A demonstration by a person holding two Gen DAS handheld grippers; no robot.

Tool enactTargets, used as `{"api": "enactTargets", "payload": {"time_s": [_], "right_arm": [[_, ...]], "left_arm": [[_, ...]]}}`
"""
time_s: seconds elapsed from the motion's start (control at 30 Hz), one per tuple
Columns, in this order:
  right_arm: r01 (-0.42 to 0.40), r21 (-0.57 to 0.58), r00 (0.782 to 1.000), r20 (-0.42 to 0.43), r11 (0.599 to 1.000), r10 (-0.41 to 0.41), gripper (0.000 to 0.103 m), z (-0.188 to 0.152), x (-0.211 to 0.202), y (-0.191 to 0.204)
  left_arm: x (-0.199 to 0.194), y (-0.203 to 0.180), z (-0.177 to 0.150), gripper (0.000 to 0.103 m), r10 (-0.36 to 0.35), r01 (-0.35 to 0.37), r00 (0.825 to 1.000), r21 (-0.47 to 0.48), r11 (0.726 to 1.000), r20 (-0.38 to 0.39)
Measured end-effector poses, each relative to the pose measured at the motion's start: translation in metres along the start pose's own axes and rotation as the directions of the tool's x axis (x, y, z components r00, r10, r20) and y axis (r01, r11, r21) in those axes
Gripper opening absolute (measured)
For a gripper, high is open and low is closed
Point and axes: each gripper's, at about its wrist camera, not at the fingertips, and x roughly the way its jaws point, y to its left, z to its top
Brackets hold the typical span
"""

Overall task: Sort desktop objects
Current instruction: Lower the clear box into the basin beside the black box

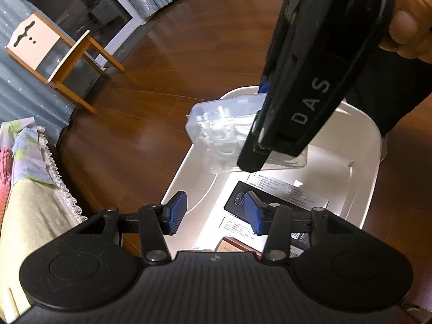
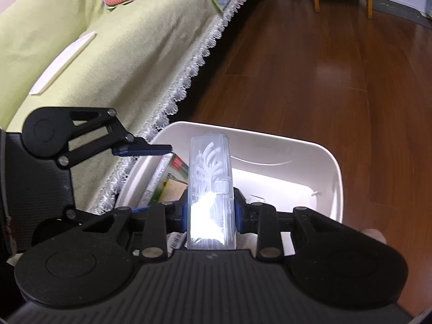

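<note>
Mid-drop: R gripper (image 2: 210, 213) clamped on floss box (image 2: 210, 189) over bin (image 2: 337, 178), L gripper (image 1: 213, 213) apart, empty; next needs lowering in, then release.

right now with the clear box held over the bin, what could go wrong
1. The right gripper pinches the clear plastic box near one end only, so it may tilt or slip before release.
2. Dropped from above the white bin, it could land on the papers and black box already inside, and might pop open.
3. The open left gripper hangs close by over the bin; the two could bump.
</note>
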Motion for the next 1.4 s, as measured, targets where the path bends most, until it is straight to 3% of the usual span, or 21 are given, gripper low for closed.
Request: {"api": "enactTargets", "payload": {"time_s": [0.2, 0.43, 1.17, 1.4], "right_arm": [[0.064, 0.028, 0.997, -0.043, 0.998, -0.063, 0.027, -0.007, 0.014, -0.006], [0.138, -0.017, 0.982, -0.126, 0.99, -0.139, 0.027, -0.02, 0.038, -0.001], [0.323, -0.135, 0.898, -0.268, 0.937, -0.348, 0.027, -0.049, 0.091, 0.002], [0.332, -0.199, 0.877, -0.295, 0.922, -0.38, 0.027, -0.054, 0.105, 0.006]], "left_arm": [[0.0, -0.004, -0.003, 0.053, 0.004, -0.004, 1.0, -0.003, 1.0, -0.021], [0.004, 0.001, -0.014, 0.053, 0.01, -0.012, 0.997, -0.015, 1.0, -0.081], [-0.021, 0.011, -0.032, 0.053, 0.029, -0.032, 0.997, -0.042, 0.999, -0.077], [-0.023, 0.012, -0.033, 0.053, 0.033, -0.036, 0.997, -0.045, 0.998, -0.071]]}}
